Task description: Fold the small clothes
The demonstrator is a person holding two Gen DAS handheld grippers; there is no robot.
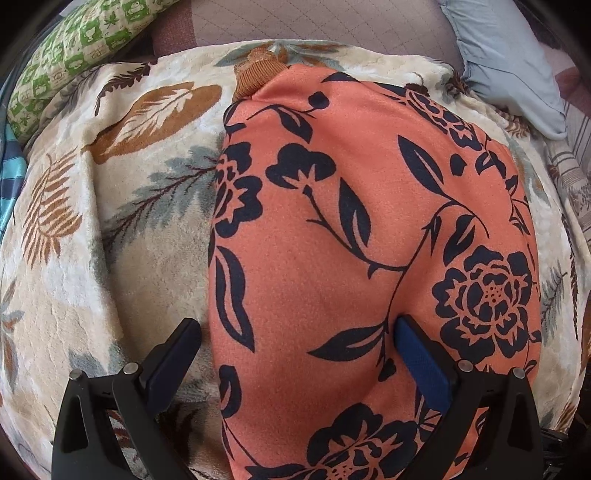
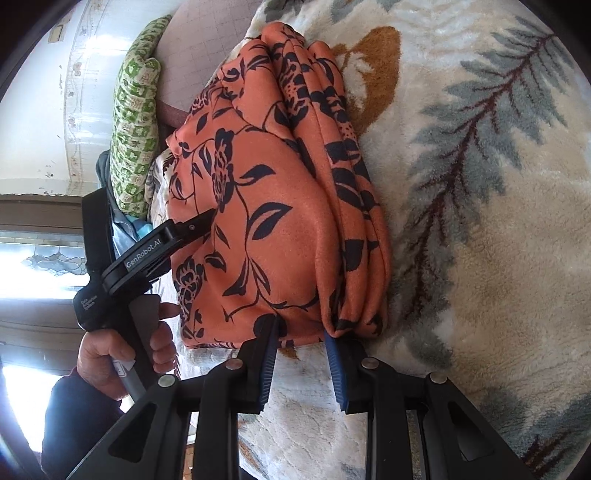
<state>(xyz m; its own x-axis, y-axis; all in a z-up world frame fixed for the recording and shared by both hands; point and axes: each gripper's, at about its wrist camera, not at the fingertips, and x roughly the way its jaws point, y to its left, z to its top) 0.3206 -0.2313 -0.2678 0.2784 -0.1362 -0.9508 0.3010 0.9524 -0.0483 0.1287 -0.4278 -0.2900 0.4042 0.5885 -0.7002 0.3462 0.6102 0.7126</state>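
Observation:
An orange garment with dark flower print (image 1: 332, 221) lies folded on a cream leaf-patterned blanket (image 1: 129, 258). My left gripper (image 1: 295, 336) stands wide open over the garment's near part. Its left finger (image 1: 177, 354) is past the cloth's edge, over the blanket, and its right finger (image 1: 417, 350) is on the cloth. In the right wrist view the garment (image 2: 266, 229) shows stacked layers along its right side. My right gripper (image 2: 301, 332) is shut on the thick near edge, which puckers at both pads. The left gripper (image 2: 199, 221) also shows there, on the cloth's left side, held by a hand (image 2: 122, 350).
A green patterned pillow (image 1: 74, 48) lies at the far left and a grey-blue pillow (image 1: 509, 66) at the far right. A rust knit cuff (image 1: 258, 70) pokes out behind the garment. A brown quilted surface (image 1: 314, 18) lies beyond. A bright window (image 2: 37, 258) is left.

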